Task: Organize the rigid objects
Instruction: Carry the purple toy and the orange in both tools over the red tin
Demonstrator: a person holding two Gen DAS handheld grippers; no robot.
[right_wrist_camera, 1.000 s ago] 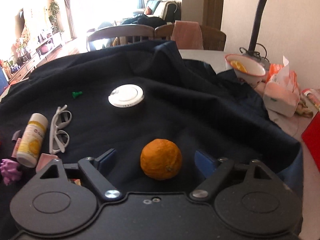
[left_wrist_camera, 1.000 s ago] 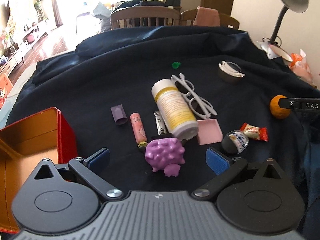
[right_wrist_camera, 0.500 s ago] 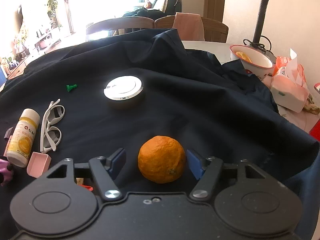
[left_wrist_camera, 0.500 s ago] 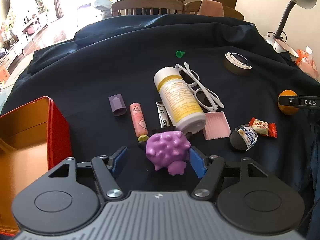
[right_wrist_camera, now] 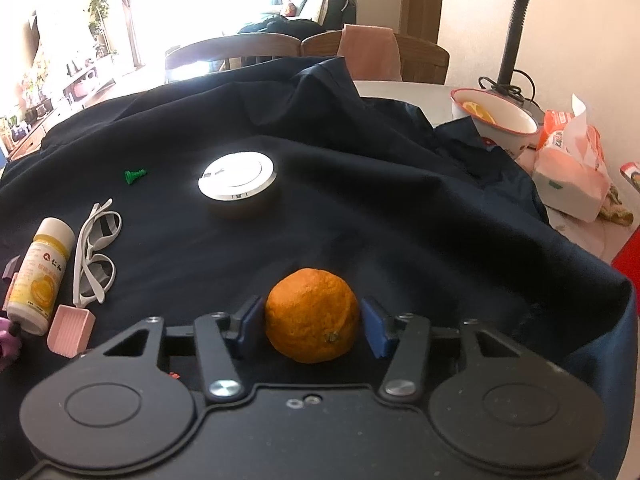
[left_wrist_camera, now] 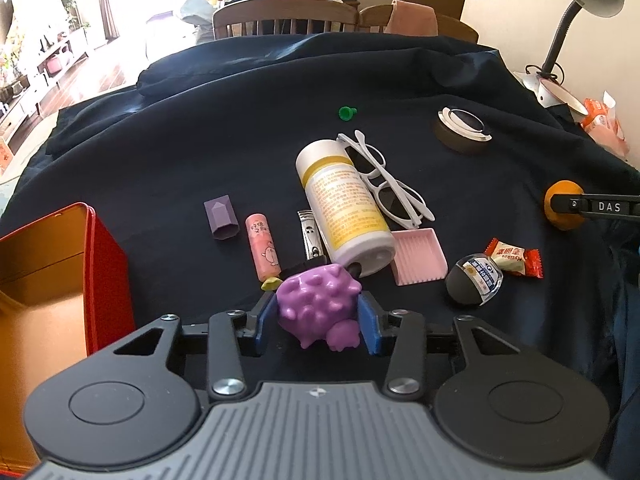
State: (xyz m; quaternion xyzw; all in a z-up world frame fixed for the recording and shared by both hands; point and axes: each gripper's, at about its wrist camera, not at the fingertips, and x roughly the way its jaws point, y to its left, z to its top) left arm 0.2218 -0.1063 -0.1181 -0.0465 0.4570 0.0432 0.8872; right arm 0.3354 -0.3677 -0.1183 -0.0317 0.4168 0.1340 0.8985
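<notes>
Beside the open red tin box (left_wrist_camera: pixel 100 264), the knobbly purple rubber toy (left_wrist_camera: pixel 318 306) is clamped between the 2 blue pads of the left gripper (left_wrist_camera: pixel 318 326). A firm squeeze is advised before lifting. The right gripper (right_wrist_camera: pixel 312 326) is narrowed around the orange fruit (right_wrist_camera: pixel 312 314), with contact unclear.

On the cloth (left_wrist_camera: pixel 160 152), the open tin (left_wrist_camera: pixel 52 272) sits far left; right of it lie the cap (left_wrist_camera: pixel 221 216), tube (left_wrist_camera: pixel 262 246), clippers (left_wrist_camera: pixel 310 236) and bottle (left_wrist_camera: pixel 344 204) — glasses (left_wrist_camera: pixel 386 180) beyond, tray (left_wrist_camera: pixel 418 256) beside.
</notes>
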